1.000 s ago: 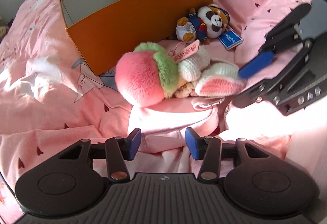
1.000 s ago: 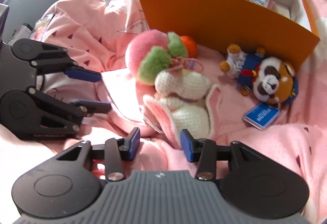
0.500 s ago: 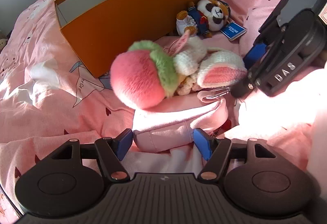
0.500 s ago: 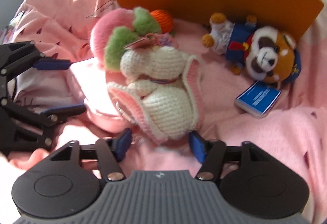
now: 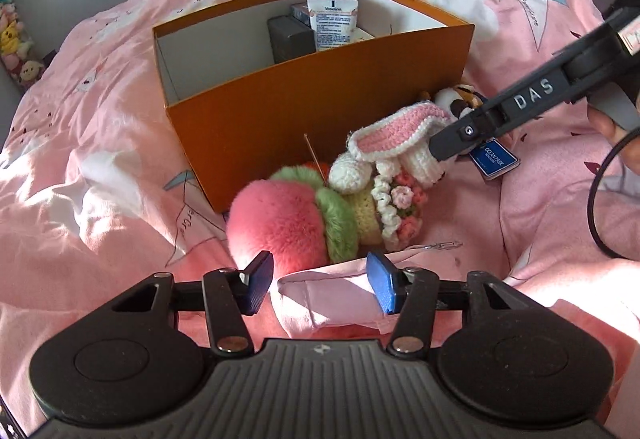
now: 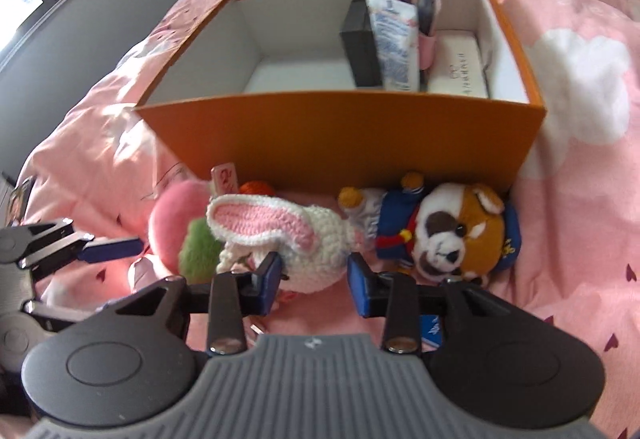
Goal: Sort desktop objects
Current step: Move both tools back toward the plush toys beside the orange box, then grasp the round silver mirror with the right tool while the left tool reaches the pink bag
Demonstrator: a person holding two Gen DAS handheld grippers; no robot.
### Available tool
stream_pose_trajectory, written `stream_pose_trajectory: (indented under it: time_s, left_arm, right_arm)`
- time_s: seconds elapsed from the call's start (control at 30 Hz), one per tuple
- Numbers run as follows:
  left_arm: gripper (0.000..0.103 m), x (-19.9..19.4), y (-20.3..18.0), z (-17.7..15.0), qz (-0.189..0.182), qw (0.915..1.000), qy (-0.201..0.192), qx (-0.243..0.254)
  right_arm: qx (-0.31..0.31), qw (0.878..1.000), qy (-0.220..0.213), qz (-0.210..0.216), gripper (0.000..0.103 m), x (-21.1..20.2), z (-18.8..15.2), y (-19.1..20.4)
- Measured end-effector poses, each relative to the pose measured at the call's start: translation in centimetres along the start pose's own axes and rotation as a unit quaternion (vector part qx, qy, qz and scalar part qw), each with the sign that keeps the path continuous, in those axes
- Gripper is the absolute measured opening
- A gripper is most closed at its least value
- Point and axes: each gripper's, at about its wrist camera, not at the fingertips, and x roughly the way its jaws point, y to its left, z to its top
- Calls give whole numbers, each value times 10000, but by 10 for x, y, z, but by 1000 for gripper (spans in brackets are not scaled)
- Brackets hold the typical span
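The right hand-held gripper [image 6: 314, 283] is reaching around the crocheted bunny [image 6: 304, 239] — its fingers are sitting on either side of the white body, and I cannot tell whether they are pressing it. Just beyond it the orange box [image 6: 340, 143] is standing open, with the red panda plush [image 6: 448, 235] lying to the right. The left hand-held gripper [image 5: 320, 287] is hanging released over a pink pouch [image 5: 332, 299] — the pink-and-green pompom [image 5: 280, 223] is lying just ahead on the bed [image 5: 80, 179].
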Motion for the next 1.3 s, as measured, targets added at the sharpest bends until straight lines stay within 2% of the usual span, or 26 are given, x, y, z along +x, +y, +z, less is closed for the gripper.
stream_pose_trajectory:
  time_s: [0.17, 0.3, 0.37, 0.47, 0.6, 0.7, 0.73, 0.83, 0.97, 1.07, 1.17, 1.3]
  left_arm:
    - [61, -7, 0, -2, -67, 9991, 56, 403]
    - [61, -10, 7, 0, -114, 9995, 100, 289]
    - [56, -12, 8, 1, -157, 9994, 113, 304]
    - [53, -12, 6, 3, -173, 9988, 127, 441]
    - [52, 0, 2, 4, -162, 9970, 424, 631]
    - [38, 8, 5, 2, -381, 9960, 617, 519]
    - [38, 9, 6, 1, -325, 9964, 629, 460]
    - [38, 7, 11, 0, -108, 9975, 584, 373]
    - [38, -2, 22, -1, -221, 9984, 479, 215]
    - [38, -4, 29, -2, -189, 9985, 485, 150]
    - [38, -1, 35, -2, -183, 9984, 528, 34]
    - [38, 5, 41, -6, -103, 9980, 619, -121]
  right_arm:
    - [122, 9998, 18, -164, 40, -2, -1, -6]
    - [87, 9980, 32, -630, 34, -13, -7, -13]
    - [97, 9970, -24, -772, 34, -21, -8, -16]
    - [-155, 9989, -171, -401, 34, -36, -10, -8]
    - [-1018, 9941, -179, 326, 31, -38, -10, 23]
    - [-1628, 9841, 46, 715, 21, -22, -11, 50]
    - [-1829, 9800, 121, 781, 20, -16, -12, 58]
    - [-2269, 9704, 363, 738, 18, 7, -10, 77]
    - [-2756, 9580, 642, 468, 18, 35, 0, 92]
    - [-3204, 9430, 861, 274, 20, 53, 0, 102]
    - [-3247, 9400, 970, 407, 21, 69, 4, 106]
    - [-3062, 9454, 834, 737, 19, 79, 12, 110]
